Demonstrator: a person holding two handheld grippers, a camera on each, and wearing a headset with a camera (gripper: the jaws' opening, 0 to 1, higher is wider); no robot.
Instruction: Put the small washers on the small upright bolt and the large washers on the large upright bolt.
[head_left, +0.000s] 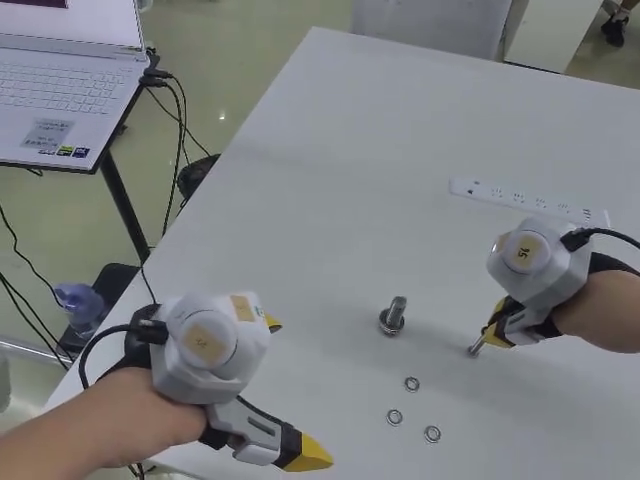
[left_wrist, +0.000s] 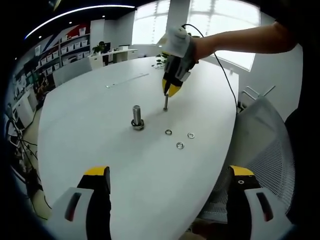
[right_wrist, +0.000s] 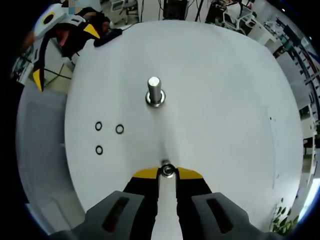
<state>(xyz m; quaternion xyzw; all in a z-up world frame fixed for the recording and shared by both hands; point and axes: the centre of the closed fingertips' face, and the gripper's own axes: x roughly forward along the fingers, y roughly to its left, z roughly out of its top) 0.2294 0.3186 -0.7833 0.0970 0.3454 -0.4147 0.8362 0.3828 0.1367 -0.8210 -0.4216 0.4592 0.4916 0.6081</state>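
Table (head_left: 330, 180): white, matte, smooth. A white plastic power strip (head_left: 525, 200) lies flat on it, beyond the right gripper (head_left: 495, 338). Office around it: bright windows (left_wrist: 230, 30), shelves (left_wrist: 75, 47), mesh chair (left_wrist: 265, 130), glossy pale floor (head_left: 200, 60). An open laptop (head_left: 60, 80) sits on a black side stand (head_left: 125, 205), with black cables (head_left: 180, 130) hanging off it.

Right gripper: jaws pinched nearly together, yellow tips on either side of the top of the small bolt (head_left: 476, 348), a thin upright steel pin. A shiny round bit sits in the tip notch. Can't tell if it's a washer or just the bolt end.

Large bolt (head_left: 393, 315): straight ahead of the right gripper's jaws, near but not touching. Stubby upright steel cylinder with a wider ring at the base.

Three washers (head_left: 411, 384): thin metal rings lying flat in a loose triangle, apart from each other. They're between the two grippers, nearer the right one.

Left gripper (head_left: 290, 390): jaws spread wide, nothing in them, over the near table edge, well apart from bolts and washers. Pale plastic body, yellow tips.
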